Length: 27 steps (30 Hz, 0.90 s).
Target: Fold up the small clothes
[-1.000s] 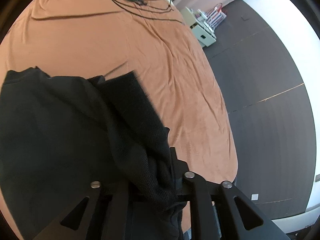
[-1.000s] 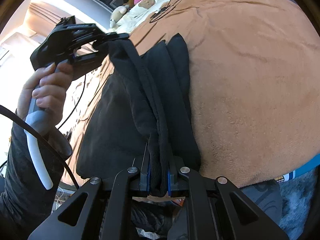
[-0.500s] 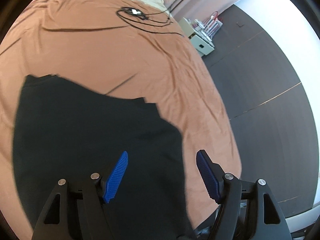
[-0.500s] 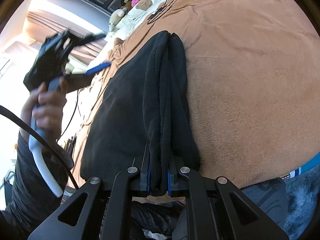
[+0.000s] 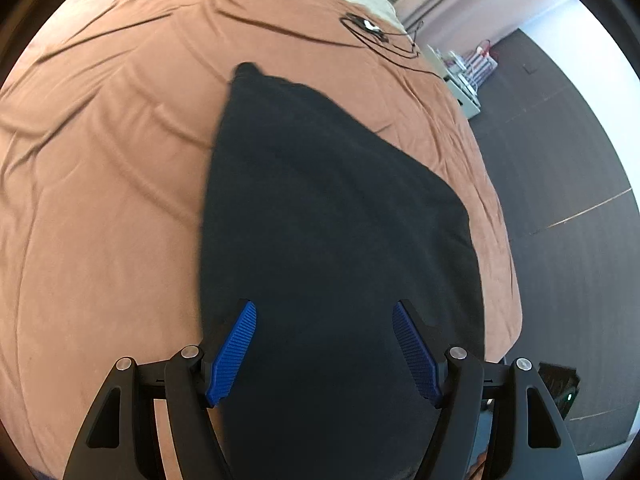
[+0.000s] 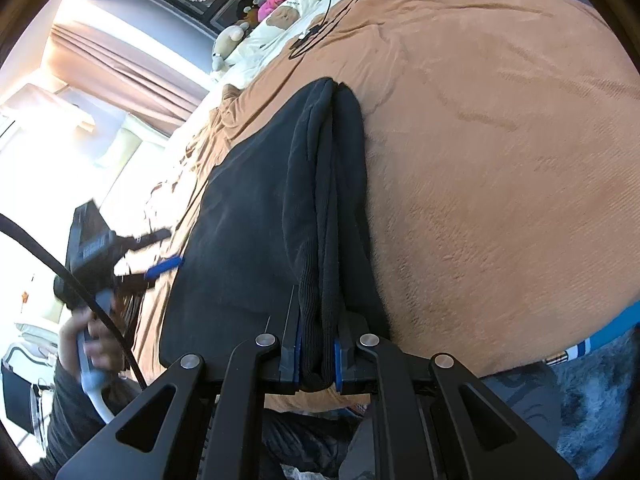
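Observation:
A black garment lies folded flat on the brown bedspread. My left gripper is open and empty, its blue pads apart above the near end of the garment. In the right wrist view the garment lies on the bedspread, with its bunched folded edge clamped in my right gripper, which is shut on it. The left gripper shows there at the left, open, beside the garment's far side.
A black cable with a small device lies at the far end of the bed. Pillows and soft toys sit at the head. Dark floor and a small white shelf unit are beside the bed.
My left gripper let go of the garment, opened, and drew back and lower beside it. The released layer now lies flat. My right gripper has stayed shut on the folded edge.

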Tool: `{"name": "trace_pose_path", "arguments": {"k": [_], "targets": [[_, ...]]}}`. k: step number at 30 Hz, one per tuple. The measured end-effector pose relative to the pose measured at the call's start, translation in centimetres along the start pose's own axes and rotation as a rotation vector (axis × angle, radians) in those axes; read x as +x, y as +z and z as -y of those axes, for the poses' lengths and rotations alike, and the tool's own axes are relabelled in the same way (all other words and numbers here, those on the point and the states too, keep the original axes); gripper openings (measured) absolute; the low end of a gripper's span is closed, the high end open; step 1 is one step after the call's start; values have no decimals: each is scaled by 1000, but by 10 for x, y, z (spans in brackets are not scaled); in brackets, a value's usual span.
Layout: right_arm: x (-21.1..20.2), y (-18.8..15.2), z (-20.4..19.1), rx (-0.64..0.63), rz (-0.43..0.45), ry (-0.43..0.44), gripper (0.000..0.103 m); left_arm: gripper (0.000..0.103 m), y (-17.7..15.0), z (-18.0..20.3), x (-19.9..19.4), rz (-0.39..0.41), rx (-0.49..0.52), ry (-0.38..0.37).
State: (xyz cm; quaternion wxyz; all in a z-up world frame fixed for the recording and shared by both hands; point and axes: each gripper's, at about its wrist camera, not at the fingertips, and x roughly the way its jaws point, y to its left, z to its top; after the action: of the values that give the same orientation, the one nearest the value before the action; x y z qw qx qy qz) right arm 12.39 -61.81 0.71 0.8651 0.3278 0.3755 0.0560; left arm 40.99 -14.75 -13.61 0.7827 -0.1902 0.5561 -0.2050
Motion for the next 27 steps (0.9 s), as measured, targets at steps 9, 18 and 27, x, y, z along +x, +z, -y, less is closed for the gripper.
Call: {"name": "trace_pose_path", "arguments": {"k": [9,18,27], "targets": [[-8,-2,-5,-8,-11,-43,20,72,-45,-43,-20,0,-78,11],[-22,0,0,-4,14,-62,58,61,-71,-54,-12,-36,-148,-93],[14,-3,-14,-45,-64,-97,30,34,-92,-66,-6,-34,-252,-198]]}}
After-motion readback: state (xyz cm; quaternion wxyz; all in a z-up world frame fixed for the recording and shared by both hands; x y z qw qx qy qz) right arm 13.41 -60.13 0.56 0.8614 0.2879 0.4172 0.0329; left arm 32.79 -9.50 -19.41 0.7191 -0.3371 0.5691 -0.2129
